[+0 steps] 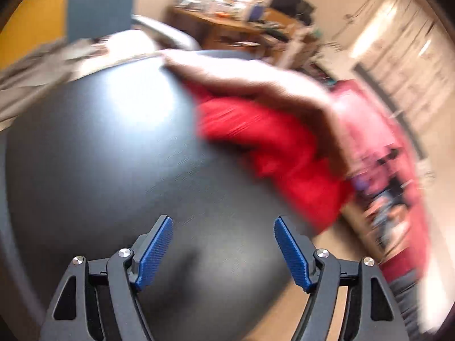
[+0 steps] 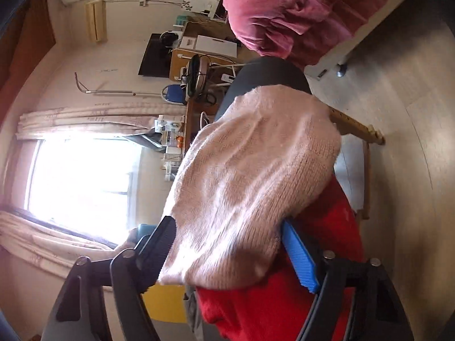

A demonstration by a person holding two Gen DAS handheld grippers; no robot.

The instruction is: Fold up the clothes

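Observation:
A red garment (image 1: 273, 142) lies at the right edge of a dark round table (image 1: 113, 156), with a pale pink knit (image 1: 256, 76) draped over its far side. My left gripper (image 1: 223, 227) hovers above bare tabletop, open and empty. In the right wrist view the pink knit (image 2: 250, 176) and the red garment (image 2: 273, 307) fill the space between my right gripper's (image 2: 227, 233) fingers. The jaws stand wide apart with the cloth bunched between them; a grip on it cannot be made out. The left wrist view is motion-blurred.
A beige cloth (image 1: 42, 65) lies at the table's far left. A cluttered wooden desk (image 1: 233, 28) stands behind. A person in pink (image 1: 384, 147) stands at the right. A window (image 2: 82, 176) and a wooden floor (image 2: 398, 113) show in the right wrist view.

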